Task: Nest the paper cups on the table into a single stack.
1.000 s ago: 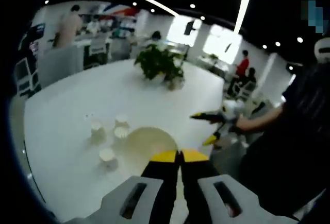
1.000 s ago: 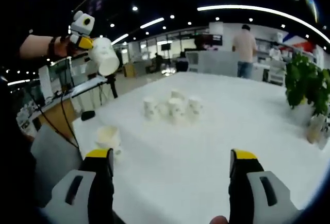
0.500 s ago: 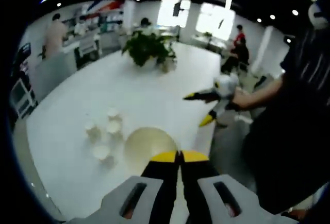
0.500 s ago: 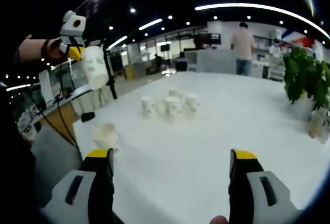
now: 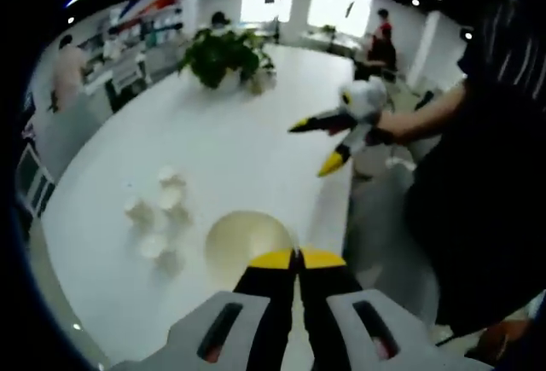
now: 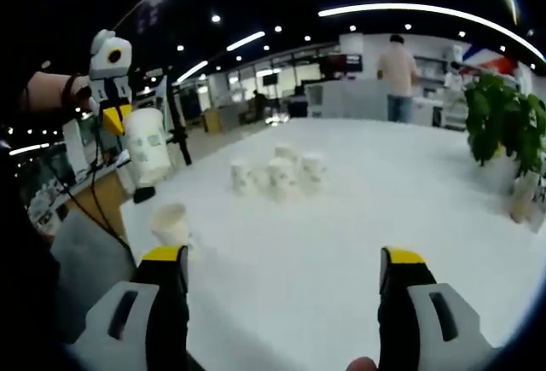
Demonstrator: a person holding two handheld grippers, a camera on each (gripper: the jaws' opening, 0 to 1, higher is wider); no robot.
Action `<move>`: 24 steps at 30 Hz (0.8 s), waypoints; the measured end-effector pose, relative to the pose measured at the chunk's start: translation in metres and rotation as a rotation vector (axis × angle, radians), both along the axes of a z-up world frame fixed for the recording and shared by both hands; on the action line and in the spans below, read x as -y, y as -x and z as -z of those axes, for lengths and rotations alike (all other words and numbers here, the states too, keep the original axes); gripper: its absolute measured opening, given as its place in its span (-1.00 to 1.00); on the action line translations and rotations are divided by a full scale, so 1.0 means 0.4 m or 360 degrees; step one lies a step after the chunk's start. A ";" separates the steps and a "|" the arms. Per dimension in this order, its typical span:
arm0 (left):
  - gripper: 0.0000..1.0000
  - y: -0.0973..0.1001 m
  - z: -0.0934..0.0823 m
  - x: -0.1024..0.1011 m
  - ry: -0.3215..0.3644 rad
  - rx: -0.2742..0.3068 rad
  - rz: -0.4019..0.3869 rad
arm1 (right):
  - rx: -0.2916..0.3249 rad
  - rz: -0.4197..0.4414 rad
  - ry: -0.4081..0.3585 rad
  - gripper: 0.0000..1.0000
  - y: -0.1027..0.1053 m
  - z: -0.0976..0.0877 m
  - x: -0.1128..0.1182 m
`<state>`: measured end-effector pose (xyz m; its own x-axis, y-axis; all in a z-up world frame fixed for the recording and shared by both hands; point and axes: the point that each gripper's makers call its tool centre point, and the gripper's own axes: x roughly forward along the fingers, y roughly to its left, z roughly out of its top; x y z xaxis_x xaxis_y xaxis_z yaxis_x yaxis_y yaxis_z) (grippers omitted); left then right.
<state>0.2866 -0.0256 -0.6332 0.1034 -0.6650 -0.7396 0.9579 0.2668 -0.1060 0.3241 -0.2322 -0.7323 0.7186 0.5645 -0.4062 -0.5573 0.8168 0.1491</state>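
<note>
The left gripper (image 5: 297, 256) has its yellow-tipped jaws pressed together on the rim of a paper cup (image 5: 248, 243), whose open mouth faces the left gripper view. In the right gripper view that held cup hangs upright in the air under the left gripper (image 6: 115, 115), above the near left corner of the white table (image 6: 409, 209), with the person's forearm reaching in from the left. A single cup (image 6: 171, 223) stands on the table just below it. Farther in, four more cups (image 6: 273, 173) stand close together in a cluster. The right gripper (image 6: 281, 264) has its jaws spread wide with nothing between them, held level over the table's near edge; in the left gripper view it (image 5: 328, 142) juts out from a hand over the table's right edge. A potted plant (image 6: 503, 132) stands at the far right.
</note>
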 end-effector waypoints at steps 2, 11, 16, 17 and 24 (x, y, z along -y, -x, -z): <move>-1.00 0.005 0.011 0.003 -0.0026 0.0004 0.0023 | -0.0004 0.0008 -0.0003 0.82 0.000 0.002 0.003; -1.00 0.011 0.054 -0.005 -0.0173 0.0098 0.0161 | -0.0015 0.0020 -0.0015 0.81 -0.001 0.010 0.002; -1.00 0.017 0.081 -0.007 -0.0232 0.0145 0.0245 | -0.0023 0.0024 -0.0018 0.81 -0.002 0.015 0.003; -1.00 0.019 0.083 -0.006 -0.0235 0.0154 0.0262 | -0.0026 0.0025 -0.0018 0.81 -0.002 0.016 0.004; -1.00 0.040 0.130 -0.019 -0.0345 0.0205 0.0402 | -0.0036 0.0030 -0.0020 0.81 -0.006 0.021 0.009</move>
